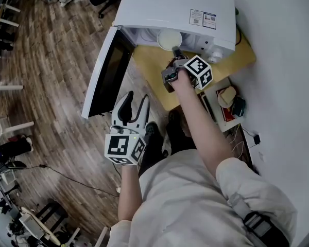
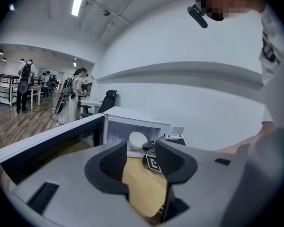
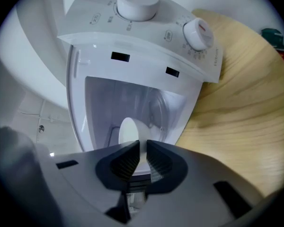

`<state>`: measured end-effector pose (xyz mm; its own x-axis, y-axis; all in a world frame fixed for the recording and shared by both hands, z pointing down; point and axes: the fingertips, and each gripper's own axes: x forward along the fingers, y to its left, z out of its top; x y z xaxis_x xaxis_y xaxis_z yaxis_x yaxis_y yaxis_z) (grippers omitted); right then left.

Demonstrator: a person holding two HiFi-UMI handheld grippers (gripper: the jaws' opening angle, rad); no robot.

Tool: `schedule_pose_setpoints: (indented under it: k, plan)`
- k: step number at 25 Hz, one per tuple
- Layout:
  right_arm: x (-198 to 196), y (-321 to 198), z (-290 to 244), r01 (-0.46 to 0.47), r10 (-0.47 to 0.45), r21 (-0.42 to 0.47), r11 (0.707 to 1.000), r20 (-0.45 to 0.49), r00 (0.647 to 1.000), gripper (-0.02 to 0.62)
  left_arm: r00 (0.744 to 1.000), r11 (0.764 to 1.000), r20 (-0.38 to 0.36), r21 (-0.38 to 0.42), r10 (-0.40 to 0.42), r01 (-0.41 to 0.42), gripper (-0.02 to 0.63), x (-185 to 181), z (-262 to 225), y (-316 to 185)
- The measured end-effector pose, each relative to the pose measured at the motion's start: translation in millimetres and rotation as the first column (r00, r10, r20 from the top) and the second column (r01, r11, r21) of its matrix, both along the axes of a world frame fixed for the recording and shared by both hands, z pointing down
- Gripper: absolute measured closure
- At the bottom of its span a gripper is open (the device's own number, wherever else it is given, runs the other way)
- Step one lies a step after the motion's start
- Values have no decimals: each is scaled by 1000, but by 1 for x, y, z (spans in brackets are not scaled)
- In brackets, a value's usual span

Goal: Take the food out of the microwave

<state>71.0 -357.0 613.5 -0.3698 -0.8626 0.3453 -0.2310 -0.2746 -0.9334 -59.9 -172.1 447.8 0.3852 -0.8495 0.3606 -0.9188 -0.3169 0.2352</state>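
A small wooden tabletop [image 1: 150, 72] by a white wall carries a white microwave [image 1: 175, 6] with its door [image 1: 107, 71] swung open. The right hand-held gripper [image 3: 141, 157] is clamped on the rim of a white bowl [image 3: 128, 130] at the cavity's mouth. The left hand-held gripper [image 2: 141, 162] is held back from the tabletop, its jaws apart and empty.
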Motion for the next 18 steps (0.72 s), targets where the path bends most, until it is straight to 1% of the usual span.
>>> schedule_pose_setpoints:
  k: [5, 8, 14, 18]
  plan:
    - [2, 24, -9, 0, 0, -7, 1000, -15, 1000, 557, 999, 999, -8, 14, 43, -43, 425, 1, -4, 5]
    - [5, 38, -17, -15, 15, -6, 1000, -19, 1000, 557, 996, 996, -15, 23, 86, -85, 425, 5, -8, 8]
    - [12, 70, -32, -64, 64, -1, 998, -35, 997, 557, 984, 984, -24, 44, 176, -175, 428, 7, -14, 18]
    - [15, 96, -45, -100, 100, 1, 995, -43, 994, 557, 973, 972, -23, 55, 229, -227, 446, 2, -17, 28]
